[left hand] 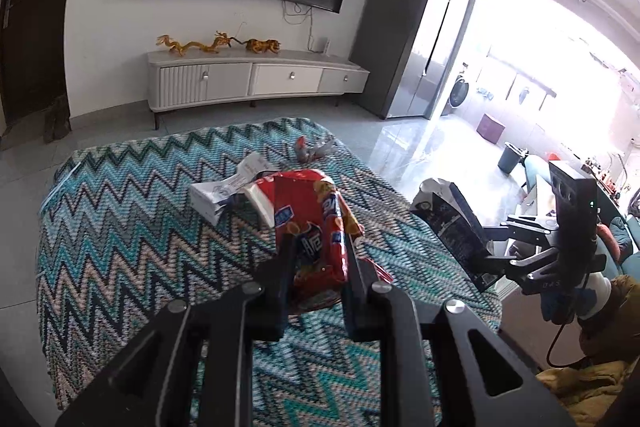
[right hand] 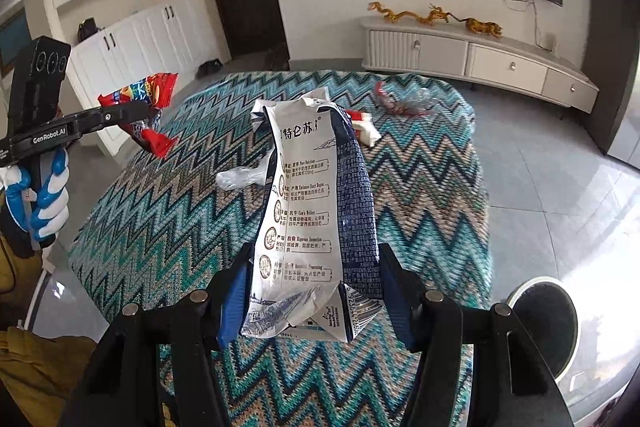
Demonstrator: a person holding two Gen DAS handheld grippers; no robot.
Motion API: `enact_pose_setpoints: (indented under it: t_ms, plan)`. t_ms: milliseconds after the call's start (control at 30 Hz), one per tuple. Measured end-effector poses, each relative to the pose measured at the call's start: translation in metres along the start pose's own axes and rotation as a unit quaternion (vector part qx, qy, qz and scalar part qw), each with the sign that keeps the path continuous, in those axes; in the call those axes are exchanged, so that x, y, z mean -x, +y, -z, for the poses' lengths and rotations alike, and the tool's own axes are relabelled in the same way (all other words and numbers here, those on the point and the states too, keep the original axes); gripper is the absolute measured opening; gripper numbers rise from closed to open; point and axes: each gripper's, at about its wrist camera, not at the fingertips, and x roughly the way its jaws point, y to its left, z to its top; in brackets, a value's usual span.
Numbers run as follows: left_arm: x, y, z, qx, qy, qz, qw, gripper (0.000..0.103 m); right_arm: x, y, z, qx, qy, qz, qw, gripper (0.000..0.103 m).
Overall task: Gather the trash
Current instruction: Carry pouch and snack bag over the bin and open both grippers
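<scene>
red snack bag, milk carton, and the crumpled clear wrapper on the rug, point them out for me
red snack bag [left hand: 316, 227], left wrist view, on its printed front between the tool's fingers
milk carton [right hand: 308, 203], right wrist view, on its white text panel
crumpled clear wrapper [right hand: 236, 179], right wrist view, on its middle

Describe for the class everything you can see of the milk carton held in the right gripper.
The milk carton is a crushed paperboard box, white on its front with printed text and round icons, dark blue on its side, a barcode near its lower end. Its torn top is open and ragged. It stands roughly upright, lifted above the zigzag cloth, touching nothing but the right gripper, whose blue-padded fingers clamp its lower end from both sides. The left wrist view shows it tilted beyond the cloth's edge.
</scene>
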Motion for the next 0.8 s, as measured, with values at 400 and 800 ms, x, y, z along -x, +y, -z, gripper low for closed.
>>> enact_pose_setpoints:
  t_ms: [400, 800]
  plan:
    - [-0.073, -0.094, -0.035, -0.052, 0.051, 0.053, 0.9960, 0.019, 0.057, -0.097, 0.043, -0.103, -0.057, 0.044, 0.992, 0.057]
    - [-0.217, -0.240, -0.052, -0.119, 0.138, 0.101, 0.9779, 0.019, 0.090, -0.222, 0.120, -0.228, -0.078, 0.126, 0.962, 0.057]
